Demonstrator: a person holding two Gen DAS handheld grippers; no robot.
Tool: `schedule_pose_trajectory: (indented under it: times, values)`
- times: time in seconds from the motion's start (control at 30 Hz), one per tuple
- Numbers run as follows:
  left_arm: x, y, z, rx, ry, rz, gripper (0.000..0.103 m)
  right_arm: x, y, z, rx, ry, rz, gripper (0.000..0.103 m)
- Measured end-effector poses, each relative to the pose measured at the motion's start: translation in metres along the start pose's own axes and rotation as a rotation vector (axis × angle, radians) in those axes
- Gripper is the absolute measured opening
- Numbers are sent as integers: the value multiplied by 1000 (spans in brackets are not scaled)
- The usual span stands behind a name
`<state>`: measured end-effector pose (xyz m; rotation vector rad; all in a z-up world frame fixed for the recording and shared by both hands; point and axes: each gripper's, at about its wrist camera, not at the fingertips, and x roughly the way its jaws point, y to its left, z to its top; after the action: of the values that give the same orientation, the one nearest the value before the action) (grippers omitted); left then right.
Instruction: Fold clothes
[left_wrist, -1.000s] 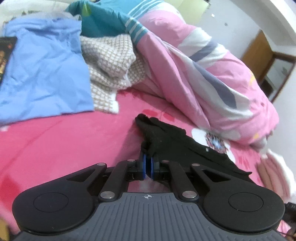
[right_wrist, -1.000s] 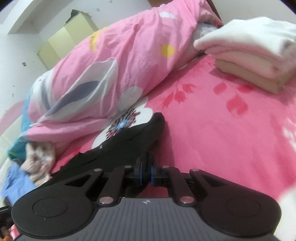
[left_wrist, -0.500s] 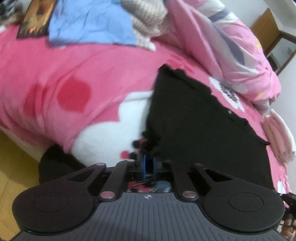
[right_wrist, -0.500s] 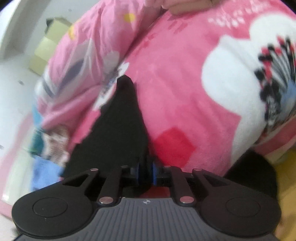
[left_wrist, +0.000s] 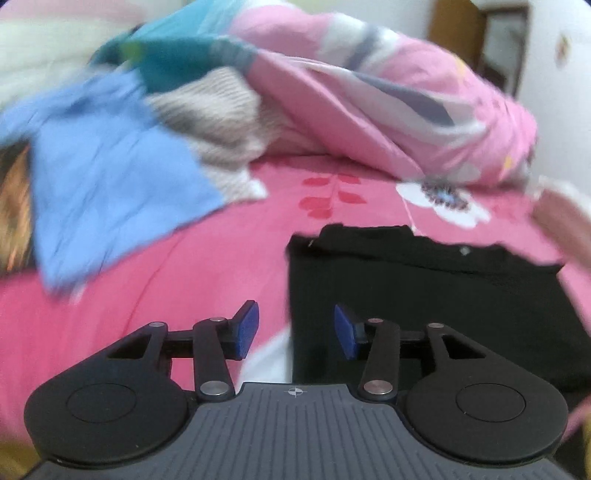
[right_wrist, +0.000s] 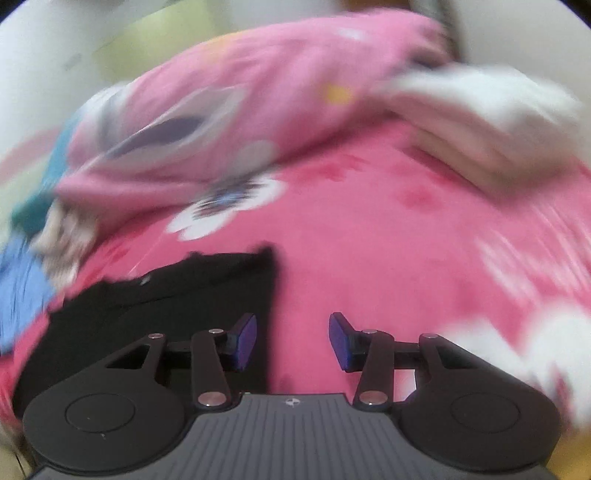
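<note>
The black garment (left_wrist: 424, 295) is laid flat on the sheet (left_wrist: 184, 277); both grippers (left_wrist: 295, 334) (right_wrist: 291, 338), tilted downward, have just been opened and nothing is gripped.

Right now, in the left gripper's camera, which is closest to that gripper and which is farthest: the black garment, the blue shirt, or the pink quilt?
1. Black garment: lying flat just ahead of the left gripper, mostly to its right.
2. Blue shirt: farther back on the left.
3. Pink quilt: bunched up at the back, right of centre.
</note>
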<state>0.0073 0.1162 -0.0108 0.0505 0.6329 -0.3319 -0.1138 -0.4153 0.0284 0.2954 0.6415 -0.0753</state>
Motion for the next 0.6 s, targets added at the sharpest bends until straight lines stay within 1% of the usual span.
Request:
schedule_pose_trajectory:
  times: [0.03, 0.1, 0.13, 0.2, 0.27, 0.3, 0.37, 0.43, 0.53, 0.57, 0.6]
  values:
    - [12, -9, 6, 53, 1, 19, 45, 12, 15, 6, -64, 9, 22, 43]
    - [32, -20, 13, 119, -2, 21, 45, 38, 43, 17, -163, 60, 72, 40]
    - [42, -22, 15, 134, 2, 20, 45, 52, 55, 21, -204, 91, 102, 37]
    - [59, -25, 18, 157, 13, 17, 45, 79, 77, 27, -278, 161, 158, 34]
    - [74, -23, 23, 154, 16, 16, 45, 109, 93, 31, -330, 255, 185, 32]
    - [80, -20, 26, 134, 16, 13, 45, 124, 95, 34, -336, 281, 181, 32]
    - [90, -12, 33, 72, 13, 7, 45, 148, 97, 48, -311, 278, 188, 31]
    - [99, 1, 41, -25, 8, 4, 46, 163, 88, 68, -220, 237, 183, 31]
    - [108, 30, 48, -219, -2, 3, 46, 174, 65, 85, -87, 132, 130, 33]
    - [108, 40, 47, -271, 2, -18, 46, 176, 57, 88, -43, 106, 113, 33]
    - [107, 50, 47, -318, 7, -44, 46, 172, 46, 89, -2, 92, 123, 33]
